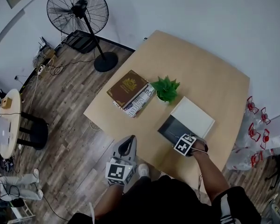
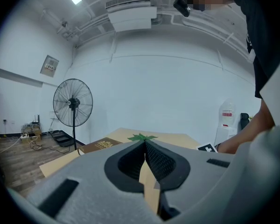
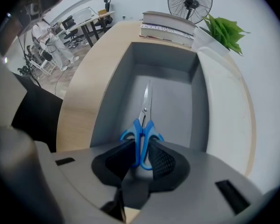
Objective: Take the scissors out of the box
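Blue-handled scissors (image 3: 144, 107) lie in the open grey box (image 3: 113, 101), blades pointing toward its far wall. My right gripper (image 3: 141, 144) points down into the box, its pads closed on the blue handles. In the head view the right gripper (image 1: 188, 147) sits over the near end of the box (image 1: 169, 127), and the scissors are hidden there. The box's white lid (image 1: 192, 116) lies just behind it. My left gripper (image 1: 129, 142) hangs off the table's front edge, held about level; in its own view the left gripper (image 2: 145, 143) is shut on nothing.
On the wooden table (image 1: 210, 78) a small green plant (image 1: 166, 88) and a stack of books (image 1: 128, 88) stand left of the box. A standing fan (image 1: 79, 8) is on the floor beyond. Water bottles (image 1: 256, 125) stand past the table's right edge.
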Motion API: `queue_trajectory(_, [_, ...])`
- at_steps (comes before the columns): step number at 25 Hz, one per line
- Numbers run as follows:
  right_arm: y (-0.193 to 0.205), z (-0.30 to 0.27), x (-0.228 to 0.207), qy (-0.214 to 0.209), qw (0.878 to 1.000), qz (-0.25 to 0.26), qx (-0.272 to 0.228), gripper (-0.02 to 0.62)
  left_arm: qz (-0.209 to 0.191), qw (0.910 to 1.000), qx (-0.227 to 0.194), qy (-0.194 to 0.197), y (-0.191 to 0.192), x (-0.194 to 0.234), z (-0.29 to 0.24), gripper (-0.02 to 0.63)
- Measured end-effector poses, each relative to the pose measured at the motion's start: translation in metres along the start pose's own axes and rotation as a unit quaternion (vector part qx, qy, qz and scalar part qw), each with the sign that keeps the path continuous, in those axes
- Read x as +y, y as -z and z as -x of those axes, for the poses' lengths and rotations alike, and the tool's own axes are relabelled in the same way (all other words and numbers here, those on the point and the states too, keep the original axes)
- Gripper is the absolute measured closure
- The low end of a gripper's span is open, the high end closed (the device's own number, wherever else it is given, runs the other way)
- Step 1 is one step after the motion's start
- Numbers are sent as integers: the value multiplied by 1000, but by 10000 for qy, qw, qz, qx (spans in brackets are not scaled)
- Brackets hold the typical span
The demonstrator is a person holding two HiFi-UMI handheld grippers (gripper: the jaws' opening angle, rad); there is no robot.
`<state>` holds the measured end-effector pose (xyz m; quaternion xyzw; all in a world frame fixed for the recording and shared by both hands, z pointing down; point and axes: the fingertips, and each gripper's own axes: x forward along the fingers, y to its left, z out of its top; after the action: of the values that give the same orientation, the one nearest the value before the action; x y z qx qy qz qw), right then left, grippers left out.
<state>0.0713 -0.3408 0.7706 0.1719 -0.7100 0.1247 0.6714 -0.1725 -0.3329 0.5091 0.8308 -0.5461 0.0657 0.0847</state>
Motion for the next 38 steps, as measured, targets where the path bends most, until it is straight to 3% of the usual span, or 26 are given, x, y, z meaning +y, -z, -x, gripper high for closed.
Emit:
queue_trajectory(8, [-1,4,-2,91,9998,-69,-139,515,-57,9999,2,86,0,-5,1,601])
queue_trajectory(16, [-16,39,-4,633,9926,-388,-961,515,-122,9998,38,134,1,-10,3,601])
queue_trajectory(22, [-22,75,-7,1265,9756,-604,-1688,515,-157,9996,-2,223,0,-18,3,602])
queue_trajectory(30, [-47,157,-14,2239,9183,-914,-3133,515,-111,9995,53,292,-1,-25,4,601])
queue_trajectory(34, [-55,200,-17,2595,8761,-1177,-3889,515,-169,9992,-76,352,-7,-30,4,601])
queue_trajectory(38, [-56,240,-20,2826,8253,-1579,-4627,515,-149,9991,-50,396,-6,-33,6,601])
